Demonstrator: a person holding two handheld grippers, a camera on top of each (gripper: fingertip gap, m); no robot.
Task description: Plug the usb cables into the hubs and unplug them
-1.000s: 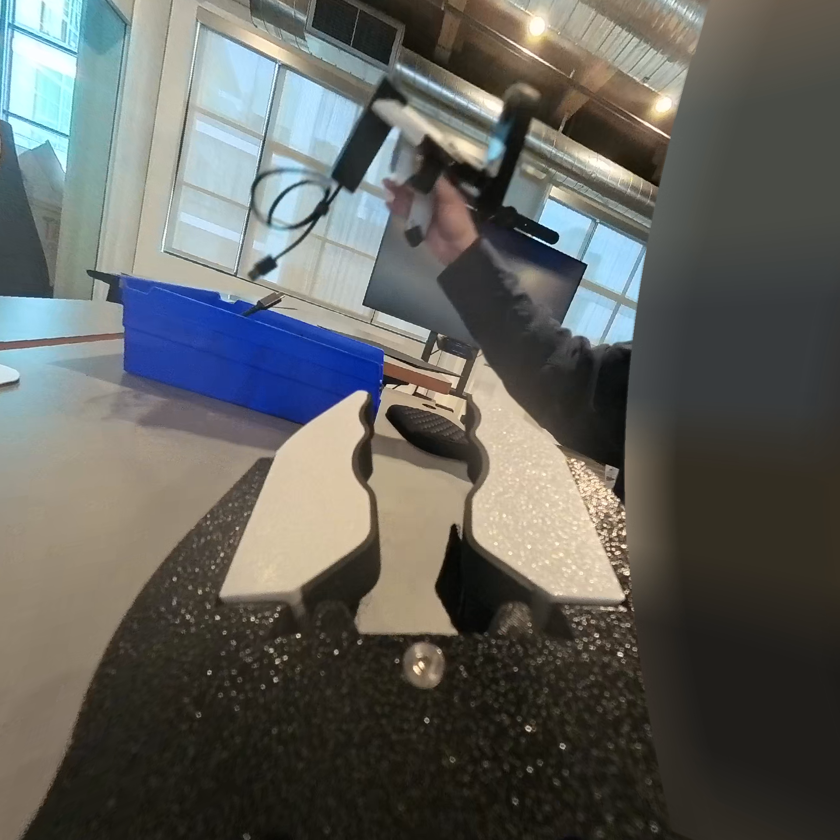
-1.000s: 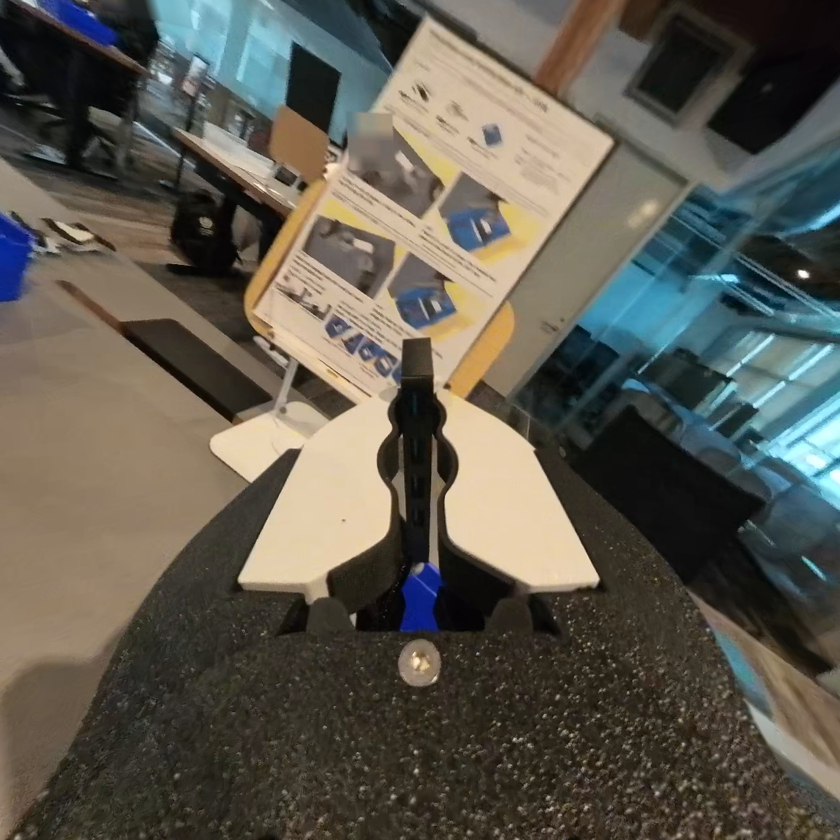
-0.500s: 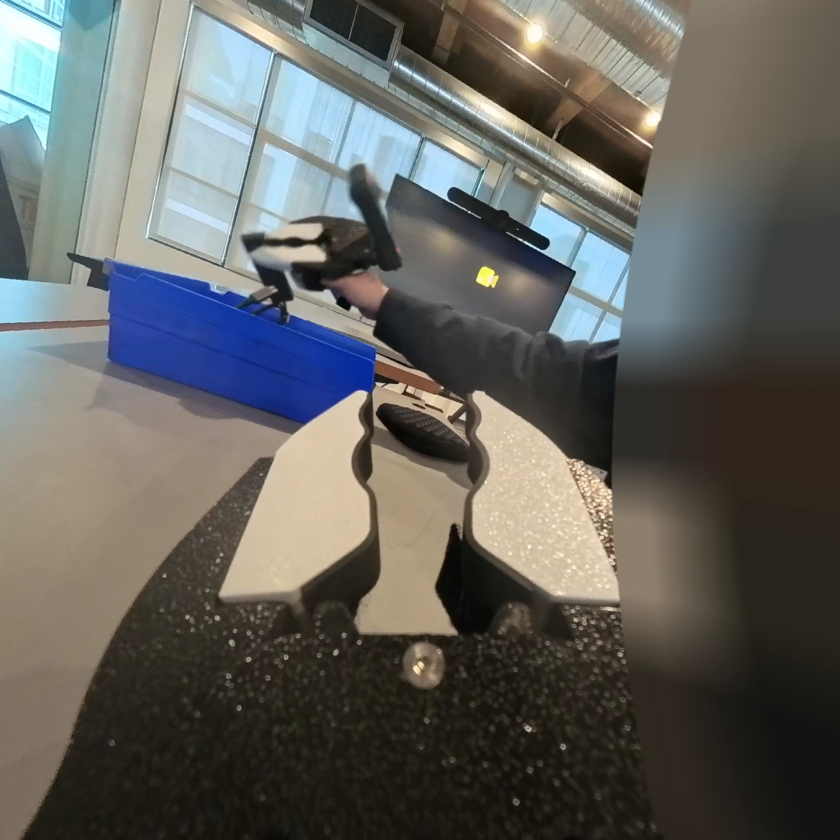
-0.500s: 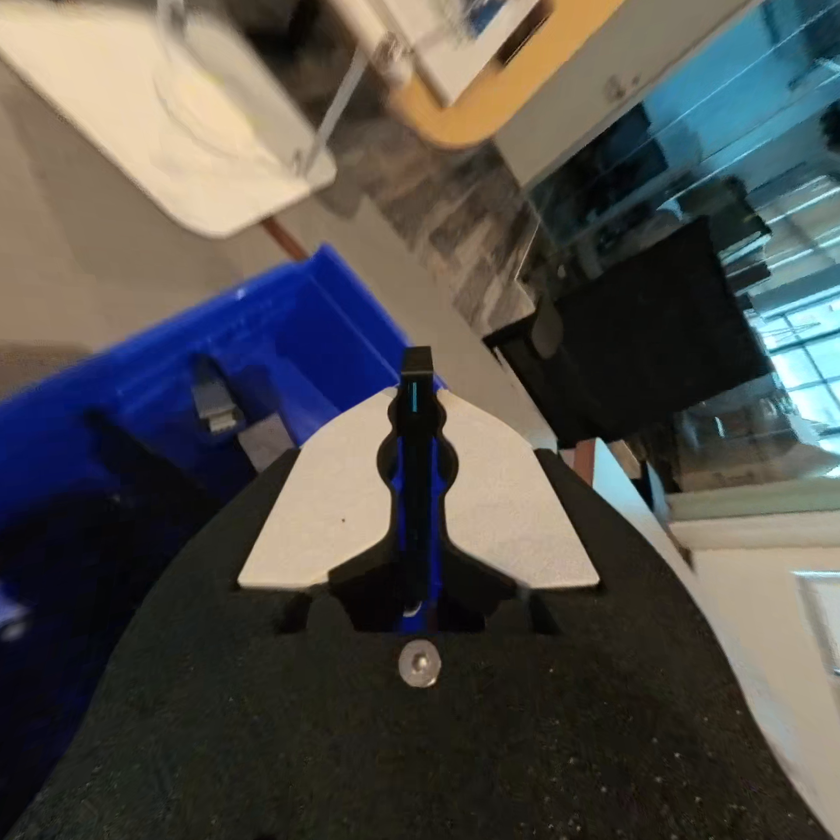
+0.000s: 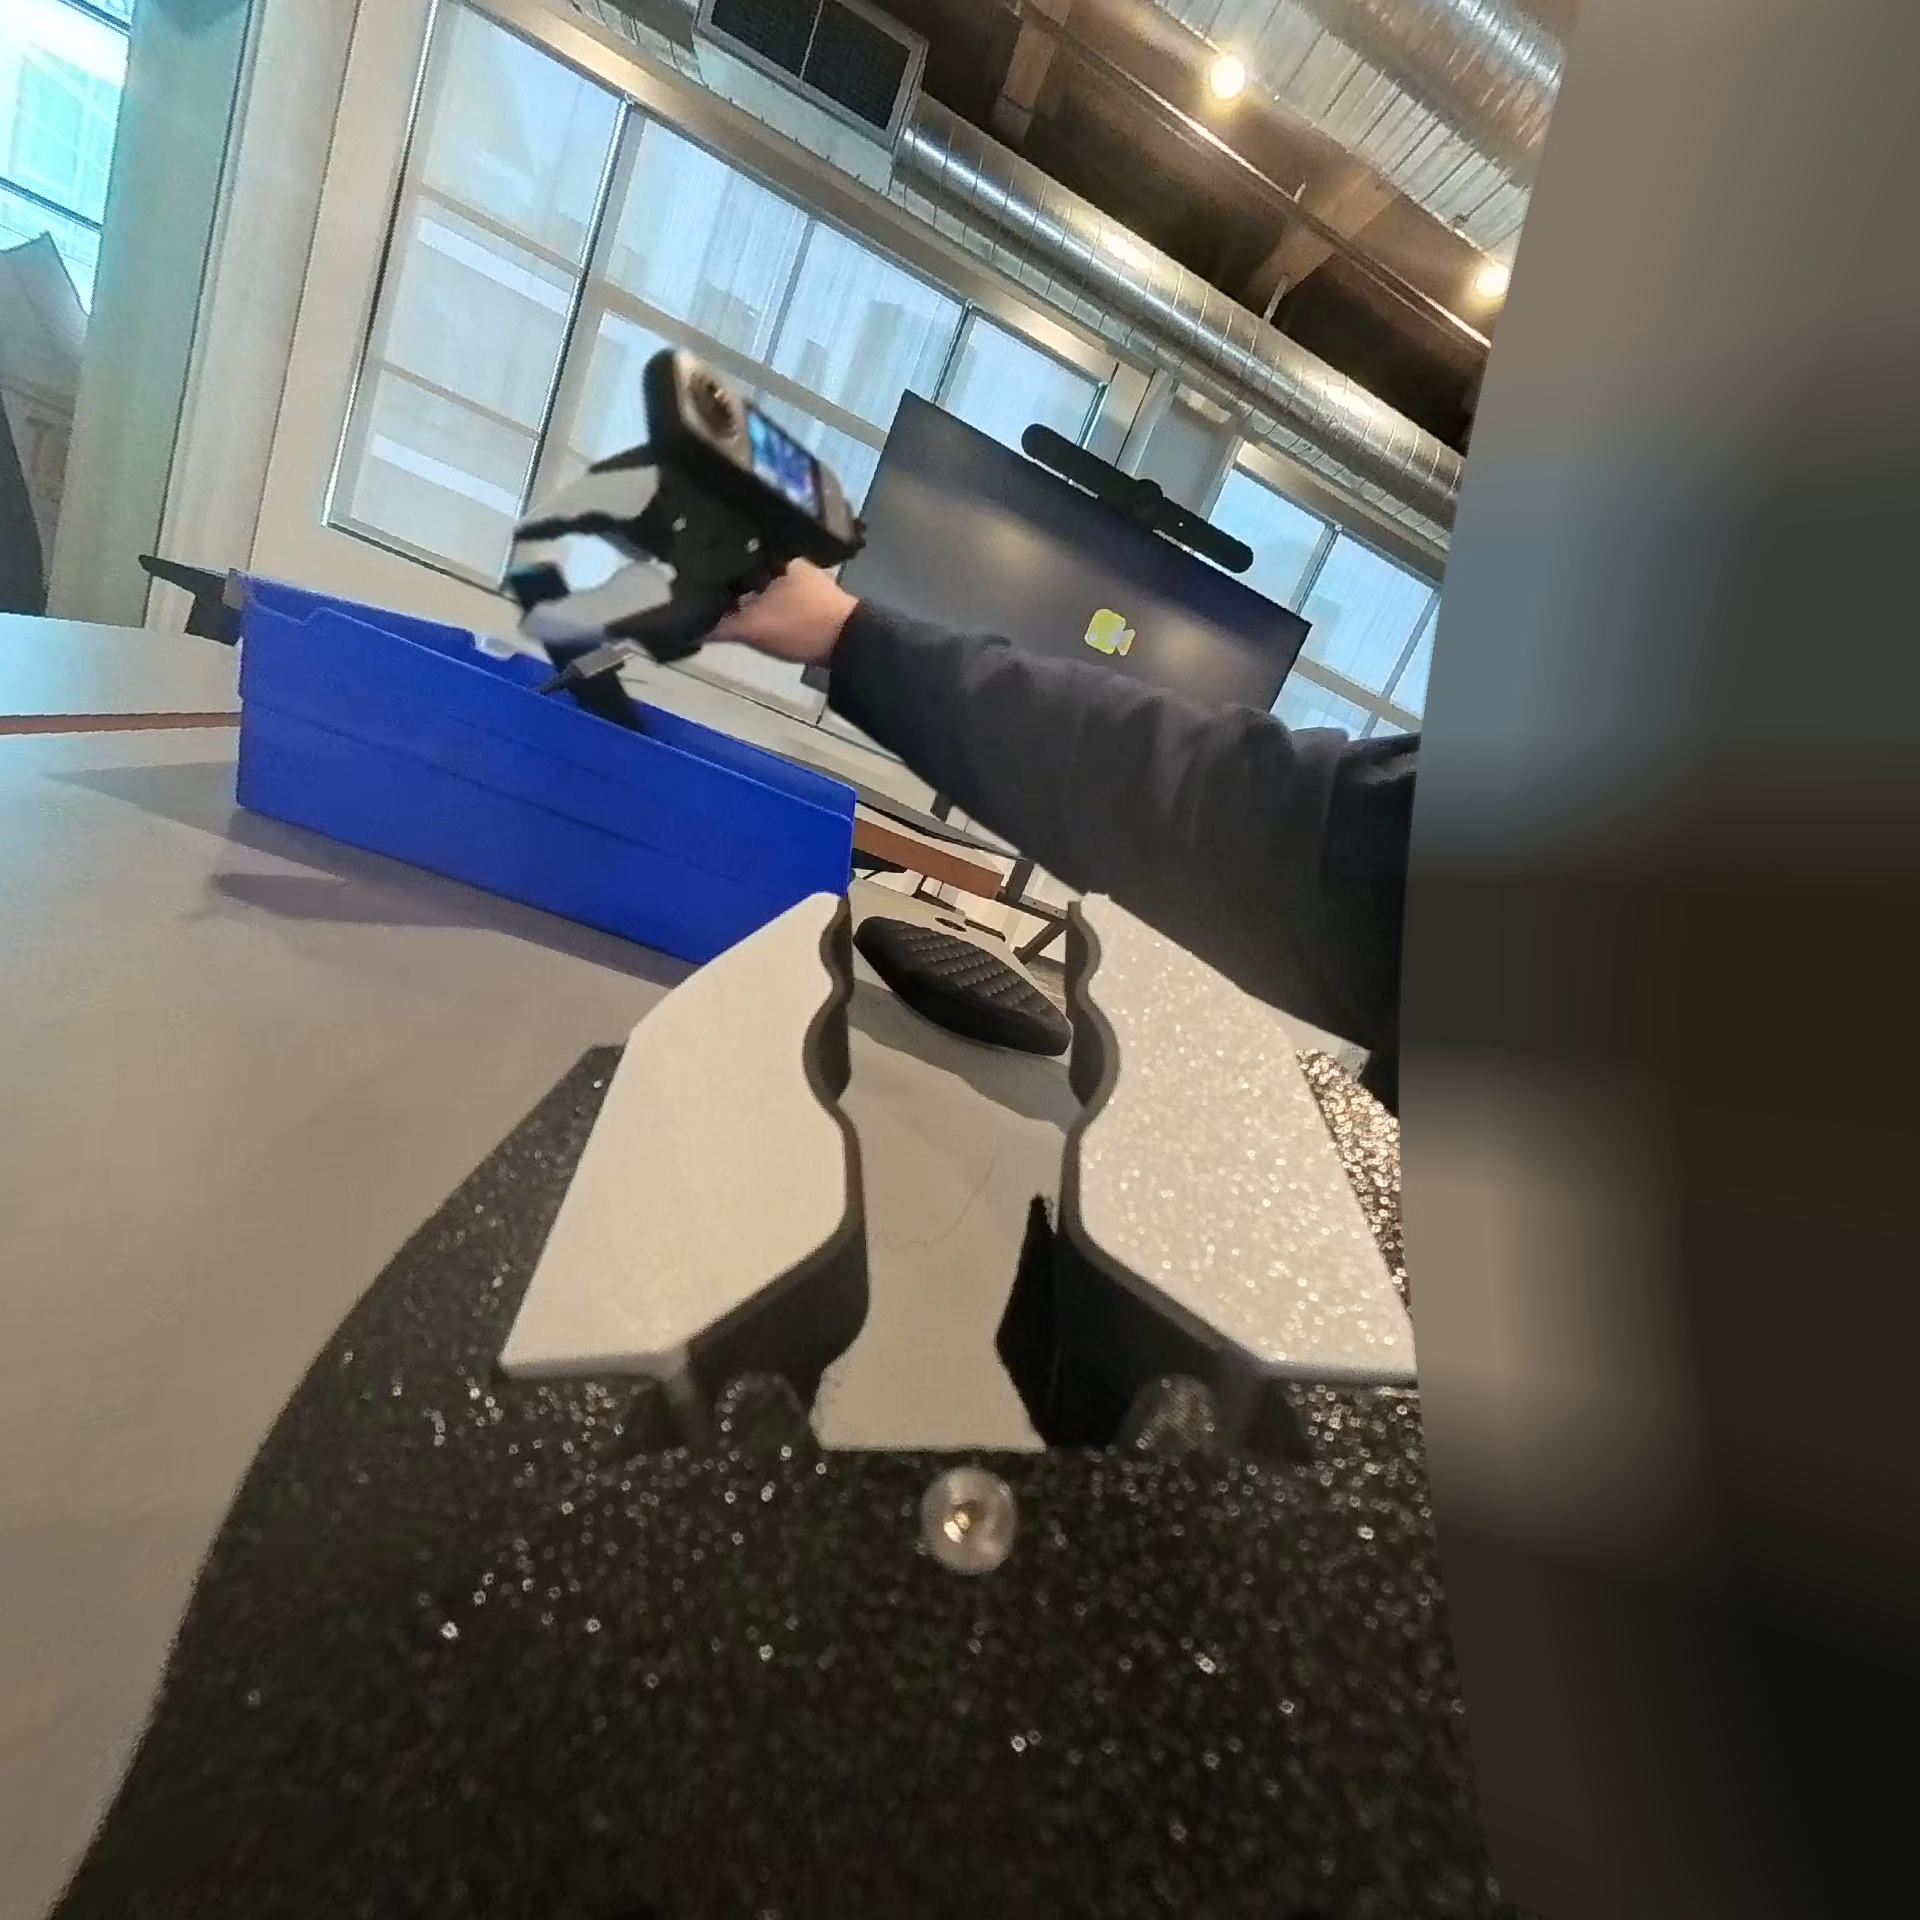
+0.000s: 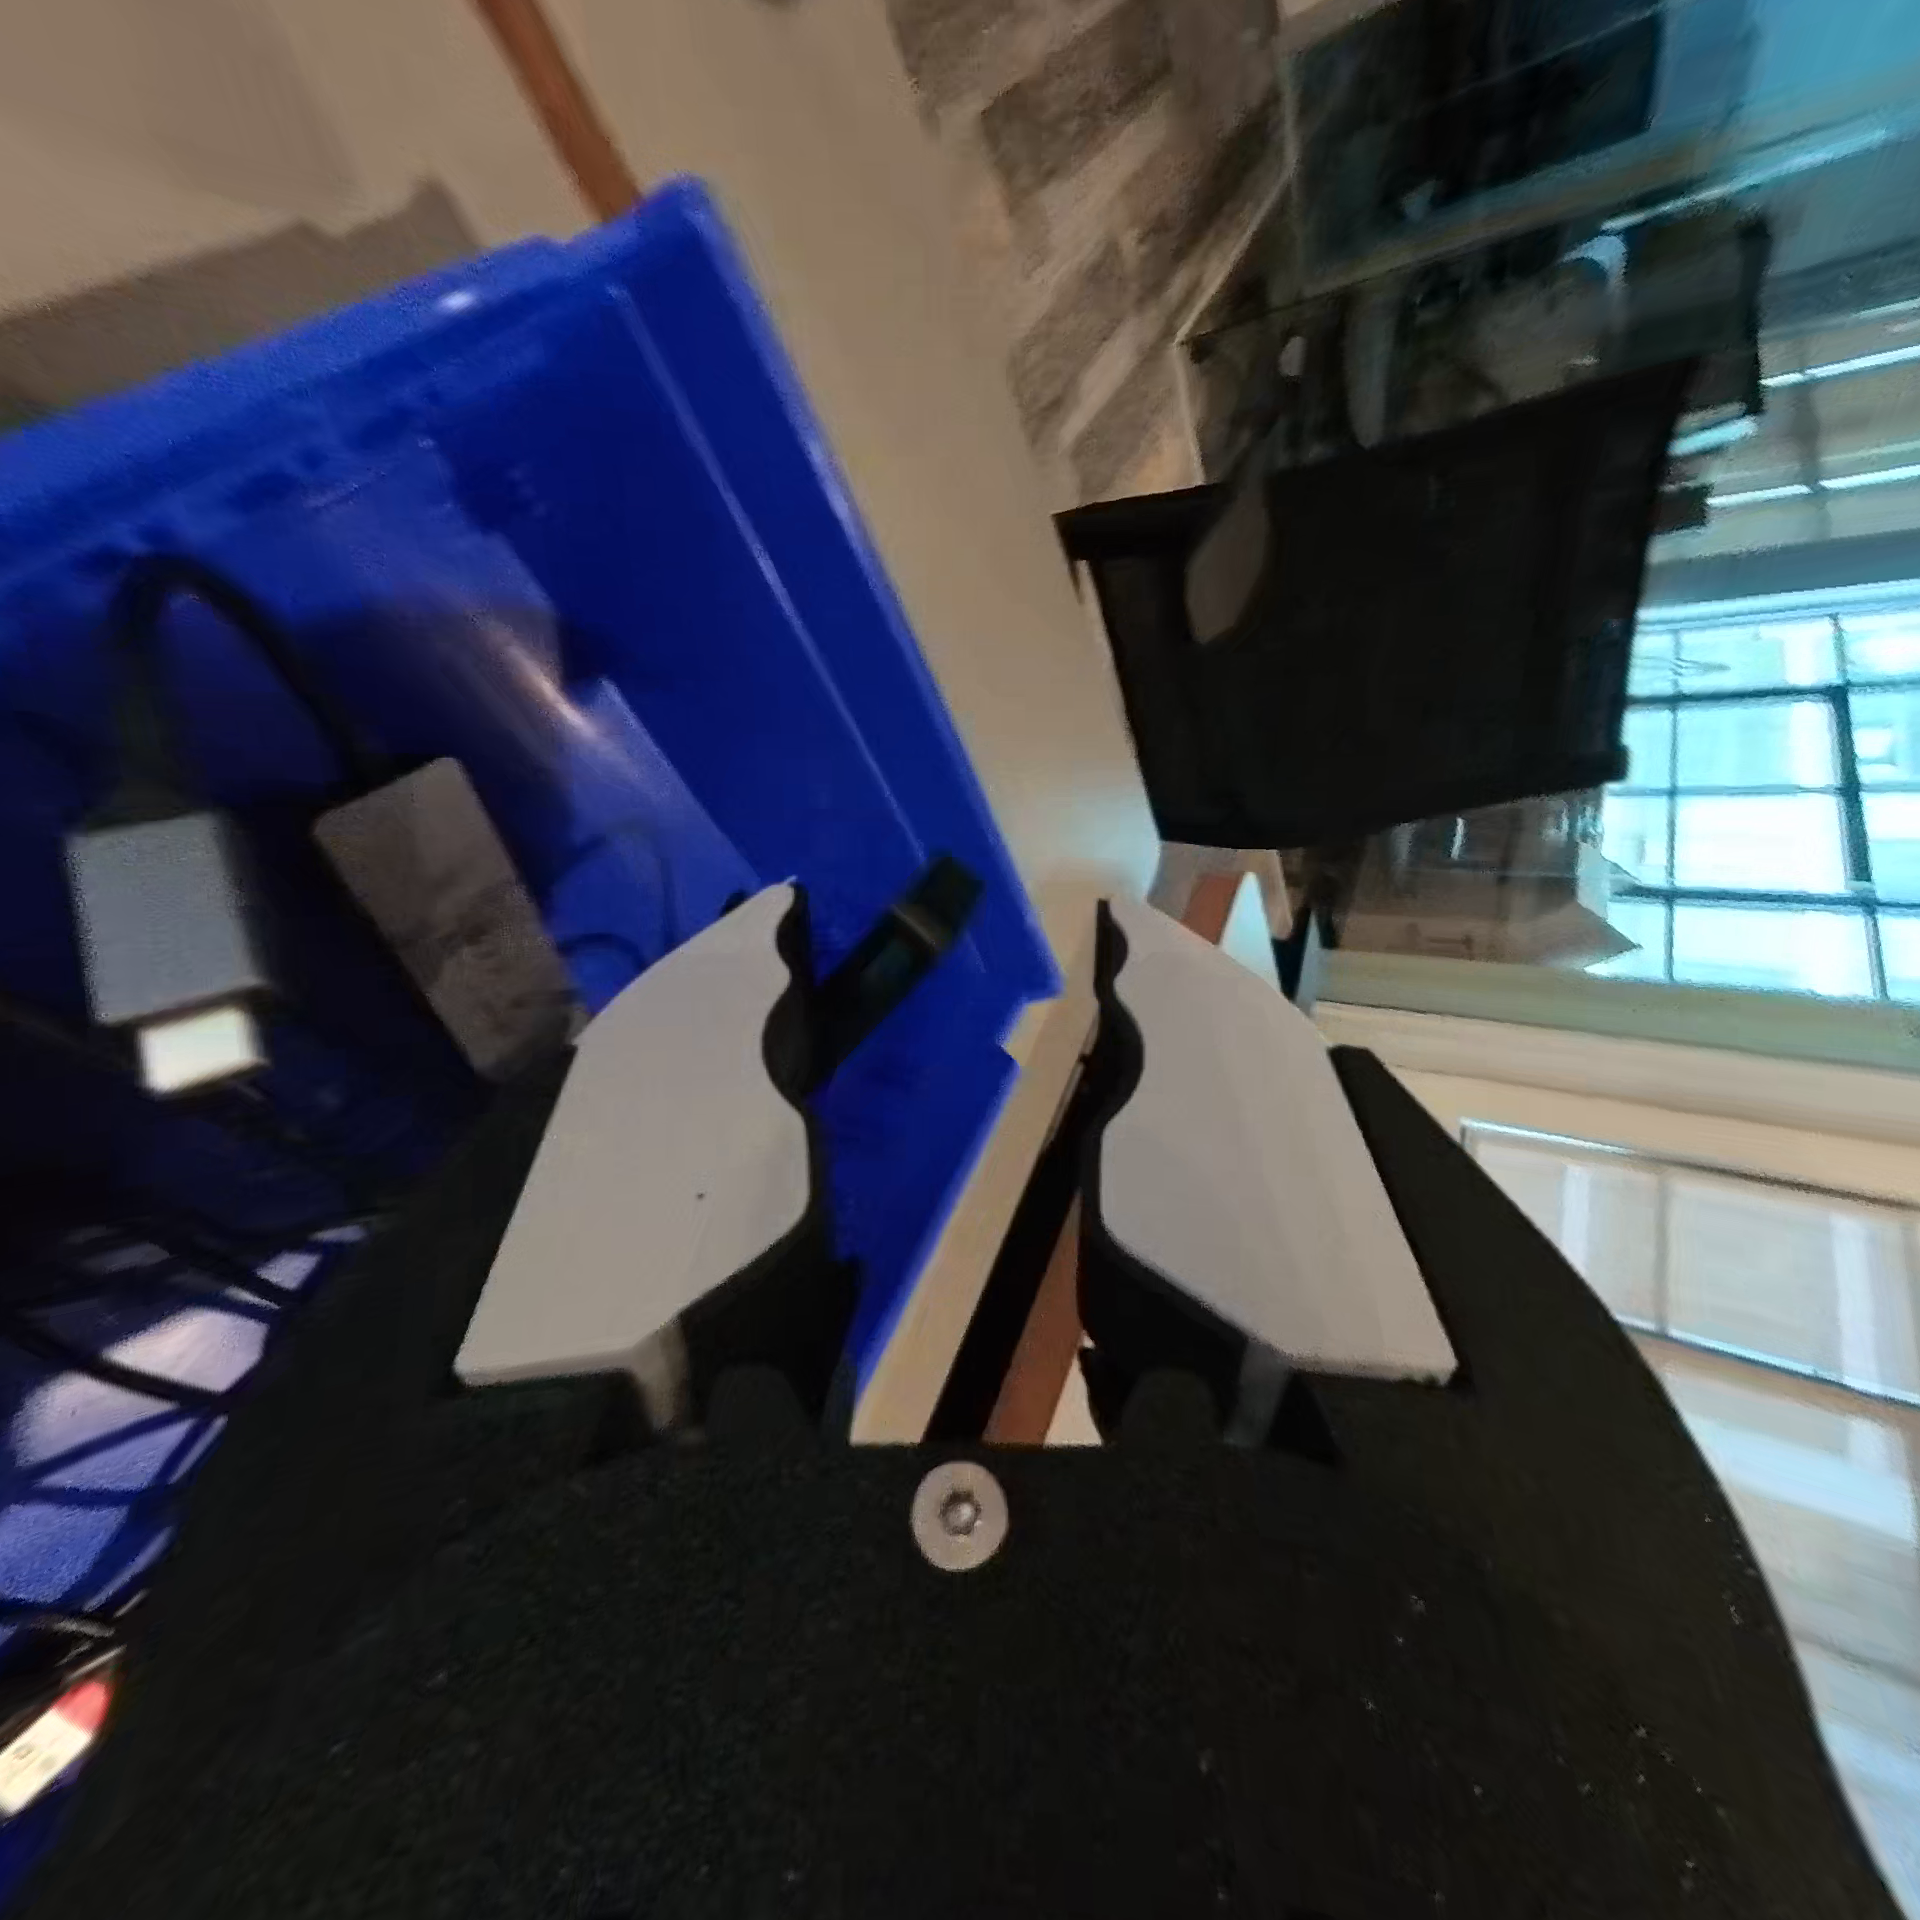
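Released since the earlier frame, the hub (image 6: pixel 902 961) drops into the bin (image 6: pixel 582 499); right hand-held gripper (image 6: pixel 945 935) and left hand-held gripper (image 5: pixel 958 935) both gape, empty. Hub probably light, rigid; grasp its flat sides.

Cables (image 6: pixel 166 914) in bin (image 5: pixel 540 800) on table (image 5: pixel 260 1039), pad (image 5: pixel 961 982) beside.

A big dark blur (image 5: pixel 1683 935) is covering the right side of the left wrist view; the blue bin (image 6: pixel 312 520) is running off the picture's left edge, looking smeared.
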